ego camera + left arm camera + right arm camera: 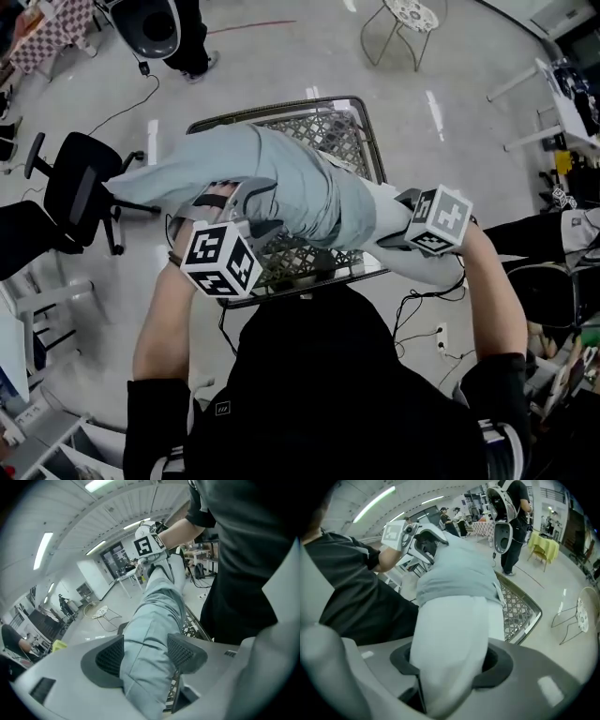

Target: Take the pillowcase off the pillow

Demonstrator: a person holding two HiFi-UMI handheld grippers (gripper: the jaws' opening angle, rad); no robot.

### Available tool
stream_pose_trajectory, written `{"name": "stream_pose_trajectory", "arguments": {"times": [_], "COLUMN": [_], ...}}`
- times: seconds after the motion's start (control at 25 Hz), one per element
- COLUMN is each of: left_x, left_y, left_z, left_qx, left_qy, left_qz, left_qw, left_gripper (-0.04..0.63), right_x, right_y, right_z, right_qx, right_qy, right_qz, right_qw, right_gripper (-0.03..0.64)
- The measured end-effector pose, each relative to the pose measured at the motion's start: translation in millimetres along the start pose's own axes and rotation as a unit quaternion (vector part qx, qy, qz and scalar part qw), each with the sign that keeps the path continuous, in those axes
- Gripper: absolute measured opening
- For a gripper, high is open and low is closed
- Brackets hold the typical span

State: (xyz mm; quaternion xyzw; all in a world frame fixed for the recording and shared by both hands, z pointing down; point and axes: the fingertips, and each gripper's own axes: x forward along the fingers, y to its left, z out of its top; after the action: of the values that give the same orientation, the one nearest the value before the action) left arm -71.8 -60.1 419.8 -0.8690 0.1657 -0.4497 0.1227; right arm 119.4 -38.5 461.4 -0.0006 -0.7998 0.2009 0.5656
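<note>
- Left gripper (147, 654): pads (110, 657) clamped on a fold of the pale blue pillowcase (157, 606); cloth fills the gap between them.
- Right gripper (450, 660): jaws clenched on the bare white end of the pillow (450, 625), which sticks out of the case's open mouth.
- Pillow slung between the two grippers, held up over the mesh table (328, 131).
- Case still covers most of the pillow; only the end at the right gripper is bare.
- Far end of the case juts out past the table's left edge.
- Black office chair (80, 187) on the floor just left of the table.
</note>
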Motion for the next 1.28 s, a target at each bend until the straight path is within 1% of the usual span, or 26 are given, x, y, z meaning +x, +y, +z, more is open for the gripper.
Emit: {"name": "stream_pose_trajectory", "arguments": {"times": [0.04, 0.2, 0.32, 0.36, 0.44, 0.56, 0.64, 0.76, 0.84, 0.92, 0.96, 1.04, 1.08, 1.16, 1.28], "left_x": [2, 1, 2, 4, 8, 4, -1, -8, -10, -14, -16, -25, -31, -43, -65], "left_y": [1, 2, 6, 8, 11, 10, 6, -2, -6, -9, -9, -6, -4, 0, 3], "left_z": [2, 4, 1, 2, 0, -7, -9, -8, -6, -4, -6, -16, -24, -47, -83], "left_qx": [-0.007, -0.027, -0.033, -0.035, -0.042, -0.055, -0.064, -0.077, -0.082, -0.088, -0.087, -0.079, -0.077, -0.083, -0.110], "left_qy": [0.005, 0.042, 0.071, 0.078, 0.091, 0.111, 0.112, 0.098, 0.085, 0.073, 0.073, 0.093, 0.108, 0.143, 0.188], "left_qz": [-0.010, -0.042, -0.046, -0.044, -0.046, -0.059, -0.072, -0.088, -0.091, -0.082, -0.072, -0.043, -0.029, -0.004, 0.020], "left_qw": [0.9999, 0.9979, 0.9959, 0.9954, 0.9939, 0.9905, 0.9890, 0.9883, 0.9888, 0.9901, 0.9908, 0.9915, 0.9907, 0.9862, 0.9758], "left_gripper": [0.281, 0.279, 0.270, 0.260, 0.217, 0.161, 0.132, 0.118, 0.103, 0.105, 0.117, 0.129, 0.162, 0.222, 0.273], "right_x": [-3, -12, -17, -18, -20, -21, -25, -33, -36, -37, -37, -35, -35, -36, -35], "right_y": [-2, -16, -29, -31, -34, -35, -38, -45, -52, -59, -62, -64, -65, -66, -67], "right_z": [-7, -25, -31, -32, -32, -29, -29, -34, -39, -43, -45, -49, -51, -53, -53], "right_qx": [-0.012, -0.039, -0.053, -0.057, -0.065, -0.078, -0.088, -0.095, -0.098, -0.097, -0.096, -0.094, -0.093, -0.094, -0.099], "right_qy": [0.007, 0.019, 0.024, 0.026, 0.030, 0.038, 0.045, 0.054, 0.058, 0.060, 0.060, 0.061, 0.061, 0.064, 0.074], "right_qz": [0.004, 0.025, 0.041, 0.046, 0.052, 0.062, 0.066, 0.063, 0.058, 0.056, 0.058, 0.063, 0.065, 0.067, 0.069], "right_qw": [1.000, 0.999, 0.997, 0.997, 0.996, 0.994, 0.993, 0.992, 0.992, 0.992, 0.992, 0.992, 0.992, 0.991, 0.990], "right_gripper": [0.276, 0.281, 0.290, 0.291, 0.291, 0.290, 0.290, 0.290, 0.290, 0.295, 0.298, 0.301, 0.302, 0.306, 0.311]}}
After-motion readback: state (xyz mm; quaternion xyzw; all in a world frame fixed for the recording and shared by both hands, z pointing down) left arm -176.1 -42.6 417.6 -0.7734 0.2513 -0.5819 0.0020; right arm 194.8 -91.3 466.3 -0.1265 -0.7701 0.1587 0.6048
